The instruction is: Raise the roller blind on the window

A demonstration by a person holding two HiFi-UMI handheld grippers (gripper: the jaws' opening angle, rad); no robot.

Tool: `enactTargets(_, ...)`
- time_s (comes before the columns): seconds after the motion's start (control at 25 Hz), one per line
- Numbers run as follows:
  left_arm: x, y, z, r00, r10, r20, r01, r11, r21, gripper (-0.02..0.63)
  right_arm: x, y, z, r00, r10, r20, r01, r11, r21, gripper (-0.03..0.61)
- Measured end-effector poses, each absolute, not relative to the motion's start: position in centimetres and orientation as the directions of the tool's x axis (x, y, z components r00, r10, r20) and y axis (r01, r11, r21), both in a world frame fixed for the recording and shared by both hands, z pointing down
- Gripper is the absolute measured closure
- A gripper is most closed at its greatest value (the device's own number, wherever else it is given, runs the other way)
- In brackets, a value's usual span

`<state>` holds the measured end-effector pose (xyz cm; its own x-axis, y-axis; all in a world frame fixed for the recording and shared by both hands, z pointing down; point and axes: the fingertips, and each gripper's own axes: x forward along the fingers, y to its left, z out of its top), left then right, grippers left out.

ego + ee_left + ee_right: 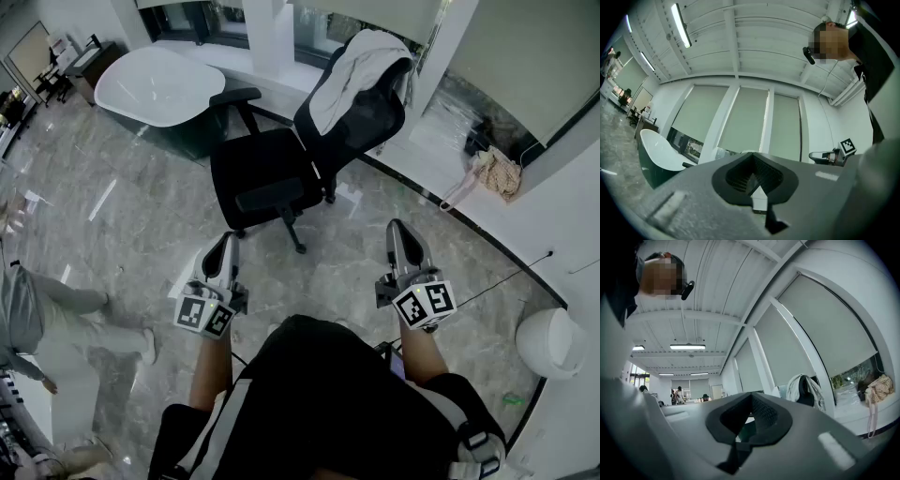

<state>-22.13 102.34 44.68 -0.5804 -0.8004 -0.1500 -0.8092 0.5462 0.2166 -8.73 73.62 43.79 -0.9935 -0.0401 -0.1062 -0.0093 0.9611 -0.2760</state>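
Observation:
Grey roller blinds (525, 56) hang lowered over the windows behind the chair, leaving a strip of glass bare at the bottom. The left gripper view shows three of these blinds (743, 119) side by side; the right gripper view shows the nearest blind (825, 329) large at the right. My left gripper (223, 242) and right gripper (401, 230) are held level in front of my body, well short of the windows. Both are shut and nothing is between their jaws. In the gripper views, the left gripper (757, 185) and right gripper (745, 427) each show their jaws pressed together.
A black office chair (281, 169) with a white cloth (361, 66) over its back stands between me and the windows. A white table (155, 84) is at the far left, a bag (497, 173) lies on the sill at right, and a person (37, 309) stands at the left.

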Motion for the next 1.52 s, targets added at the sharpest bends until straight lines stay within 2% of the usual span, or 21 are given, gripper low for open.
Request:
enactTargets(0.6,-22.0,100.7,43.9,-0.559,-0.814,-0.160,-0.827,0.531,0.188,0.614,-8.2,72.5,43.6,-0.993,-0.042,-0.108,-0.013,0.965,-0.260,0.581)
enactTargets(0.92,-21.2,97.8,43.1,-0.516,-0.840,-0.168,-0.854,0.491,0.171,0.614,-6.3,70.4,42.3,-0.986,-0.072,-0.154,-0.028,0.963,-0.269,0.580)
enactTargets(1.52,-14.8,79.9,43.4,-0.295,-0.939,-0.179,-0.948,0.265,0.176,0.614,6.1,57.2,43.6,-0.947,-0.288,-0.144,-0.238,0.927,-0.291,0.580)
